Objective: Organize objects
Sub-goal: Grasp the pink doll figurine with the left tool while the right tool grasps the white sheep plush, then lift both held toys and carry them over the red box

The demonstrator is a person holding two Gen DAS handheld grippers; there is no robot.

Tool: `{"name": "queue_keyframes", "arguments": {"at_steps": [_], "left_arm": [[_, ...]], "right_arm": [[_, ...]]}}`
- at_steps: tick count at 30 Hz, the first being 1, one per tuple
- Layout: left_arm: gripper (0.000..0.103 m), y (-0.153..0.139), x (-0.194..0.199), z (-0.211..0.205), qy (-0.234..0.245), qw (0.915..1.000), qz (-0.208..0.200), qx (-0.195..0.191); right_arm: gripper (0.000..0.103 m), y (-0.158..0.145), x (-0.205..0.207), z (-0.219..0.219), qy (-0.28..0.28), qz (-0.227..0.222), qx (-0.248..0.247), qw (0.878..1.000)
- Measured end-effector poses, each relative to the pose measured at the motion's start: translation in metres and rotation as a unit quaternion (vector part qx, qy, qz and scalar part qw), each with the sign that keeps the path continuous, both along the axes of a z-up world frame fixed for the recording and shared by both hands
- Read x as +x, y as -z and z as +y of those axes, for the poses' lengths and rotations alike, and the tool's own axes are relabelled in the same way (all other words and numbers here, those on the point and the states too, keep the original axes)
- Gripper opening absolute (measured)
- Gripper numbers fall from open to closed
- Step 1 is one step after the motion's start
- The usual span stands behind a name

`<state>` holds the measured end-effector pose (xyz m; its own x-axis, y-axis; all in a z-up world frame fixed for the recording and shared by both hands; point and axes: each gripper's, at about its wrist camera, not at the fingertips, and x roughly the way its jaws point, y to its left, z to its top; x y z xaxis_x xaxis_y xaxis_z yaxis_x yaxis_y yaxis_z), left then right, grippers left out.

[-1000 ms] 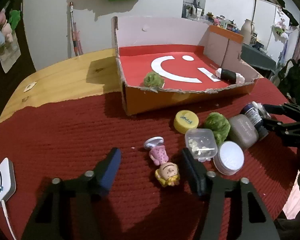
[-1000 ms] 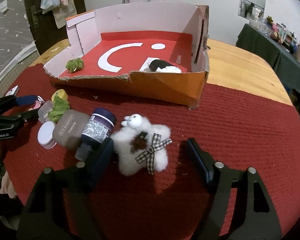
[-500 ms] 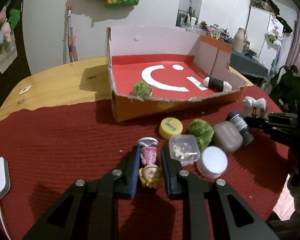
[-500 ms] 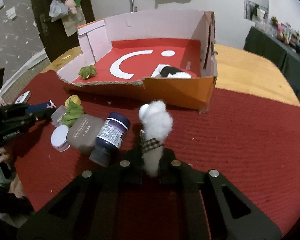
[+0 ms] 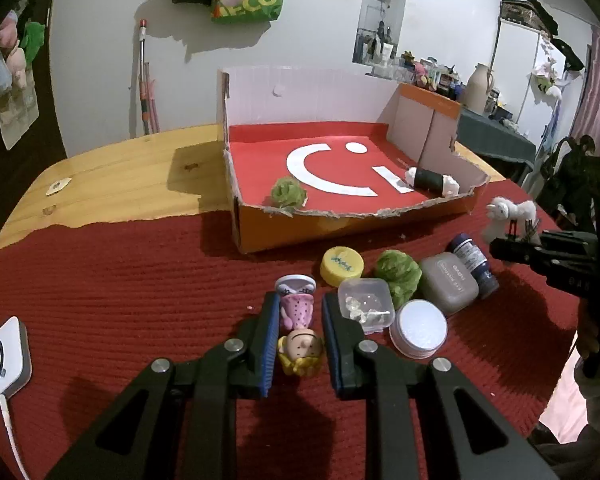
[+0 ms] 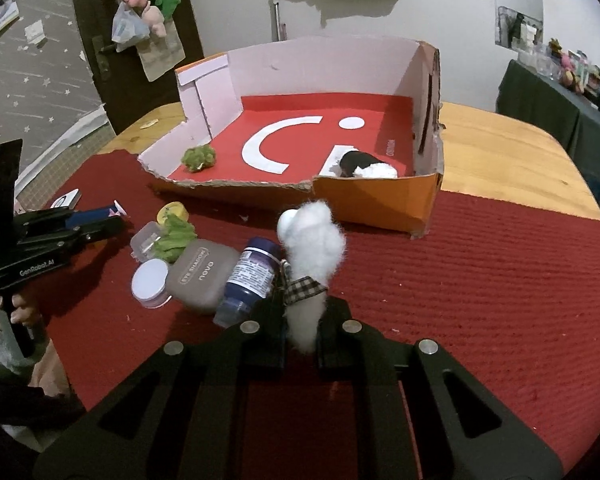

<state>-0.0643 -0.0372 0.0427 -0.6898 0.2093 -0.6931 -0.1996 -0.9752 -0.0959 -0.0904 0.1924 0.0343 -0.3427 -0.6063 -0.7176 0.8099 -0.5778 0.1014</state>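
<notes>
Two grippers were both clamped on toys. In the left wrist view, the left gripper [image 5: 300, 312] sat bottom centre, pads closed on a small doll [image 5: 299, 330] with pink dress and yellow hair, lying on the red cloth [image 5: 120, 280] head toward the camera. Just right of it: a clear plastic box [image 5: 366, 305], a white round lid [image 5: 420, 328], a grey case [image 5: 449, 286], a dark blue bottle [image 5: 473, 262], a green fuzzy ball [image 5: 398, 276] and a yellow cap [image 5: 341, 266], all bunched together centre-right, several touching. The cardboard box [image 5: 340, 228] stood behind them at upper centre, red floor with white smiley; inside it were a second green ball [image 5: 288, 192] near the front left wall and a black-and-white roll [image 5: 431, 179] at the right end. A white device [image 5: 4, 360] with cable lay at the lower left edge. The right gripper [image 5: 512, 246] showed at the right edge, holding a white plush animal [image 5: 510, 212] above the cloth. In the right wrist view, the right gripper [image 6: 302, 320] at bottom centre was pinched shut on that plush [image 6: 314, 248], checked bow at the jaws, head pointing up; whether its lower end touched the cloth was hard to tell. The left gripper [image 6: 118, 216] came in from the left edge, a hand [image 6: 20, 308] on its handle at lower left. The wooden table [image 6: 520, 160] showed bare at upper right.
</notes>
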Motion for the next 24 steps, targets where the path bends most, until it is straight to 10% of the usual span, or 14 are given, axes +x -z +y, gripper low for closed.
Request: {"name": "queue_keyframes", "arguments": {"at_steps": [24], "left_arm": [[0.022,0.0015,0.0011,0.0018,0.002,1.0,-0.002,-0.001]], "right_arm": [[0.009,0.0033,0.0027,-0.0022,-0.015,-0.015,0.0,1.0]]}}
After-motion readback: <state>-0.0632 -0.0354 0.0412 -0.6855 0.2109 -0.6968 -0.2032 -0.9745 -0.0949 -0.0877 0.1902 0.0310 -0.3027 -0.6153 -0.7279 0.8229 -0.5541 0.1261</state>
